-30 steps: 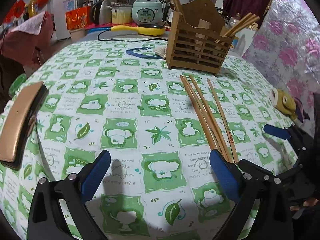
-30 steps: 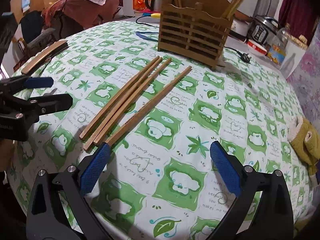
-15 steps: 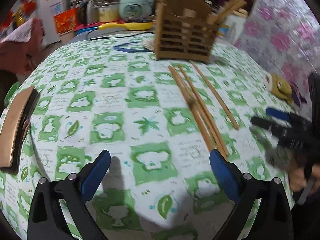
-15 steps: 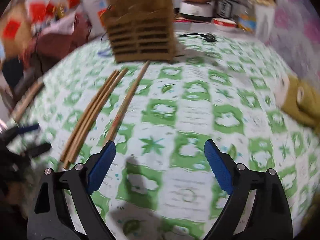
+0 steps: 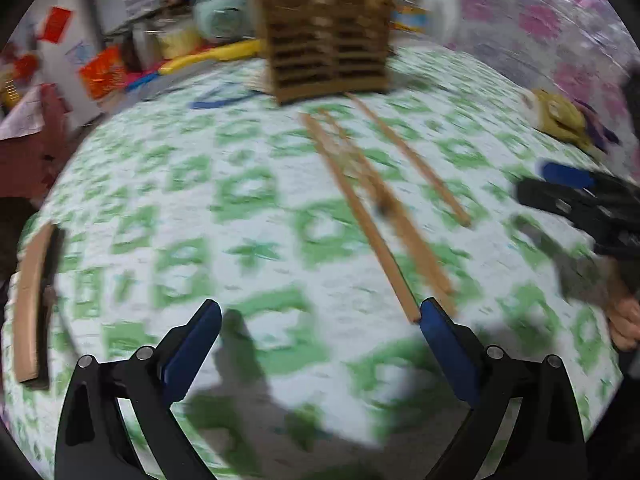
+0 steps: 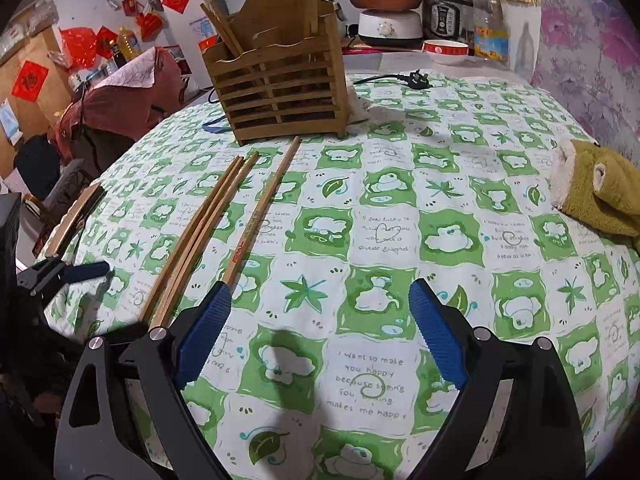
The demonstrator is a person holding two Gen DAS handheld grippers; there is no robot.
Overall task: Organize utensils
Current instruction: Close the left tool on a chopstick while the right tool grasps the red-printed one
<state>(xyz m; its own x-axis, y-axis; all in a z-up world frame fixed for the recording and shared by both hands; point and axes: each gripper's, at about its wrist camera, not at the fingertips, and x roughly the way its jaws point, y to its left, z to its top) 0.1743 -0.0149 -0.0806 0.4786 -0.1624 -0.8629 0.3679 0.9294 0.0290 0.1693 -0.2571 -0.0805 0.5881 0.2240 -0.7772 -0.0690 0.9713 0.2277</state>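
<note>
Both grippers wide open, nothing held. Right gripper (image 6: 320, 328) hovers over the green-and-white tablecloth (image 6: 460, 184); its left blue pad (image 6: 202, 334) sits just beside the near end of the single chopstick (image 6: 262, 212), contact unclear. A second ago that chopstick end lay left of the pad and the view was angled more from the left; half a second ago the frame was blurred mid-swing. Now the right view is sharp.

A group of three chopsticks (image 6: 200, 232) lies close together left of the single one, all pointing toward the wooden slatted utensil holder (image 6: 280, 92) at the far side of the table, which already has chopsticks standing in it.

Left gripper (image 5: 320, 344) view is heavily motion-blurred, more than half a second ago; the holder (image 5: 328, 48) has shifted up and toward centre. Its right pad (image 5: 444, 354) is just beside the near end of the chopstick group (image 5: 372, 216). The right gripper shows at that view's right edge (image 5: 576, 188).

An olive plush toy (image 6: 596, 192) lies at the right of the table, a curved wooden piece (image 5: 34, 300) at the left edge.
</note>
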